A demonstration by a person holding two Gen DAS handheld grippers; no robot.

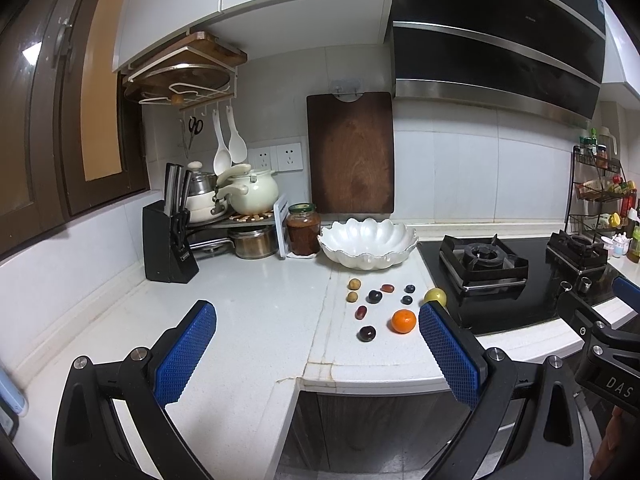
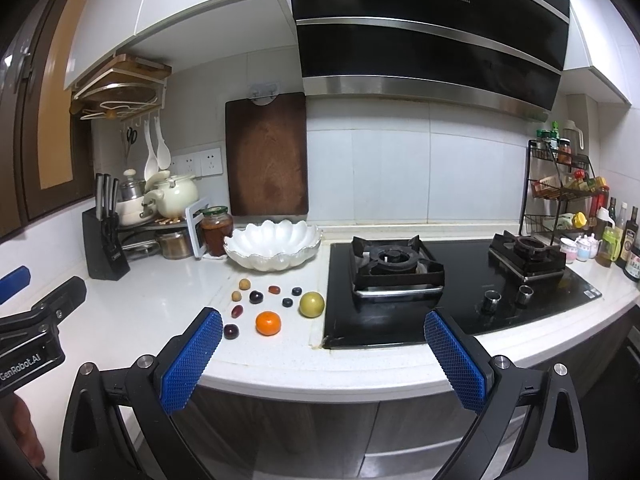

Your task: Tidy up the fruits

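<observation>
- Kitchen corner: white countertop [image 2: 160, 320] under white wall cabinets, tiled backsplash, black range hood [image 2: 432, 32] above.
- Far left: black knife block [image 2: 105, 246] with knives; behind it a low rack of cream pots [image 2: 176, 196], partly hiding one another; a metal pot below, contents not visible.
- Glass jar [image 2: 216, 230], green lid, filled with a reddish-brown preserve.
- Dark wooden cutting board [image 2: 267, 156] hanging on the wall.
- White scalloped bowl [image 2: 276, 240] on the counter, standing before the board; no fruit seen inside.
- Fruit loose on the counter just in front of the bowl, none touching: two small tan fruits [image 2: 244, 283], dark plums [image 2: 256, 297], reddish grapes [image 2: 237, 311], two blueberries [image 2: 296, 291], a mandarin [image 2: 268, 323], a yellow-green fruit [image 2: 311, 304] nearest the hob. In the left wrist view that last fruit is half hidden by a fingertip.
- Black gas hob [image 2: 460, 304], two burners.
- Far right: wire spice rack [image 2: 560, 188] with bottles and jars; labels too small to read.
- Left gripper [image 1: 316, 322]: fingers spread wide, holding nothing, short of the counter edge.
- Right gripper [image 2: 322, 332]: fingers spread wide, holding nothing, its left blue pad near a plum.
</observation>
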